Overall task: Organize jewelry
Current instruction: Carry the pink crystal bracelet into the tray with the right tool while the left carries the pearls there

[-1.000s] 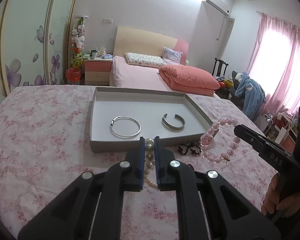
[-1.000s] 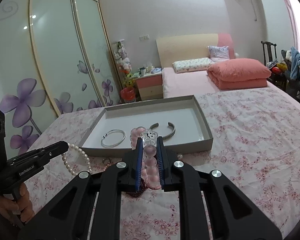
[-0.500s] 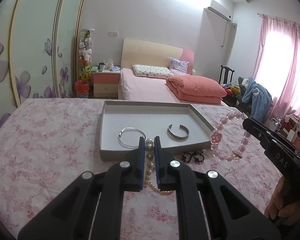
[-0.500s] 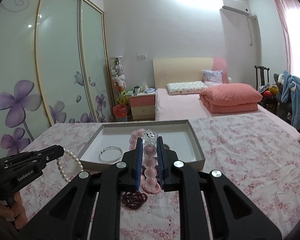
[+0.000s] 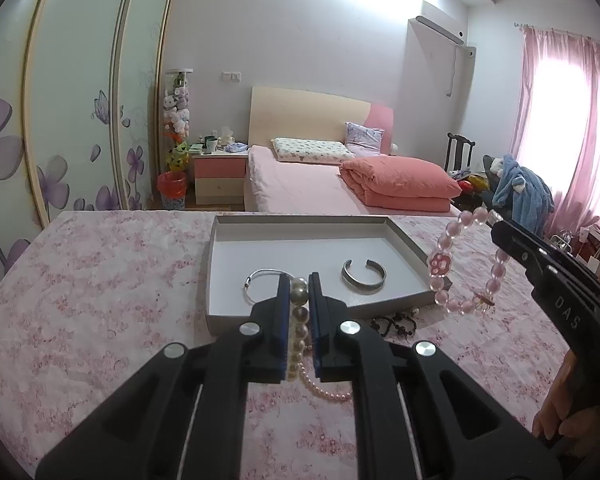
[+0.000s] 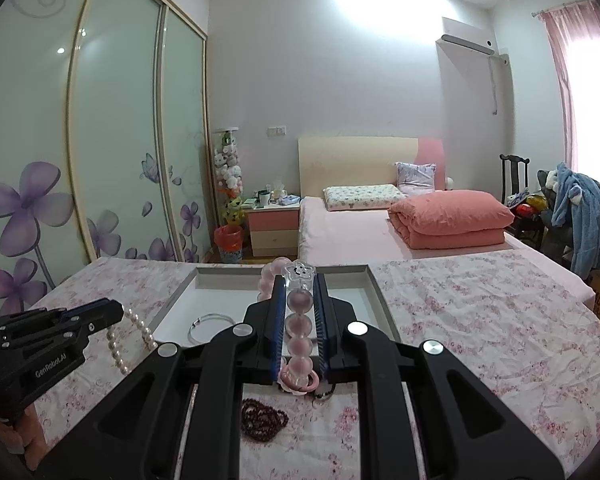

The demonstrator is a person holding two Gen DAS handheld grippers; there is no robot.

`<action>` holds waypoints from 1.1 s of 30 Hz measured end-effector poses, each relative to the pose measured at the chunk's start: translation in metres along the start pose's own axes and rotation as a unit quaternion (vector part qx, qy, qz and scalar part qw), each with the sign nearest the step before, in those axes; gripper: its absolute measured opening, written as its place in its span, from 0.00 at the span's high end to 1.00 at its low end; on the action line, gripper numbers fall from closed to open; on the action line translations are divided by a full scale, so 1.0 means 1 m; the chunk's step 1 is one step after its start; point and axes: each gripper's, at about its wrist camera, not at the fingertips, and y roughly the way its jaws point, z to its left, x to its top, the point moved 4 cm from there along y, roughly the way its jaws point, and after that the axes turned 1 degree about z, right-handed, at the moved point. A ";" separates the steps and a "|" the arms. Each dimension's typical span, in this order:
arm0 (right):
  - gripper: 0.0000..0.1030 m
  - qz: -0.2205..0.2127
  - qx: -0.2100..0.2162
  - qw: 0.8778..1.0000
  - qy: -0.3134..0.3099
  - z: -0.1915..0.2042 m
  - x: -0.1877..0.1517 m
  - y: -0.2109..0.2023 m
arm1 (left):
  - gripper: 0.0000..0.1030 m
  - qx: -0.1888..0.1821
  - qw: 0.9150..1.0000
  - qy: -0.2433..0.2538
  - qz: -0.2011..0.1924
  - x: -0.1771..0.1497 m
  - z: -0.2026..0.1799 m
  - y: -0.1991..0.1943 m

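Note:
My left gripper point(image 5: 299, 286) is shut on a white pearl necklace point(image 5: 299, 336), whose lower loop trails onto the floral cloth; the same strand point(image 6: 118, 346) hangs beside that gripper in the right wrist view. My right gripper point(image 6: 299, 286) is shut on a pink bead bracelet point(image 6: 299, 326) with a clear star charm, lifted above the cloth; the bracelet point(image 5: 444, 268) dangles at the right of the left wrist view. Ahead lies a shallow grey tray point(image 5: 300, 222) holding a thin silver bangle point(image 5: 260, 280) and a silver cuff point(image 5: 363, 277).
A dark bead bracelet point(image 5: 394, 322) lies on the cloth just in front of the tray, and a dark red bead bracelet point(image 6: 264, 422) lies nearer me. The pink floral cloth point(image 5: 80, 300) covers the surface. A bed, a nightstand and wardrobe doors stand behind.
Both grippers have tilted upward, so the tray sits lower in both views. The right gripper has risen a little with the pink bracelet. Both grips are unchanged.

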 end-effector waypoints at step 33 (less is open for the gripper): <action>0.85 0.151 0.047 0.983 0.094 -0.010 -0.015 0.187 | 0.90 -0.001 0.998 -0.006 0.059 0.041 0.016 0.174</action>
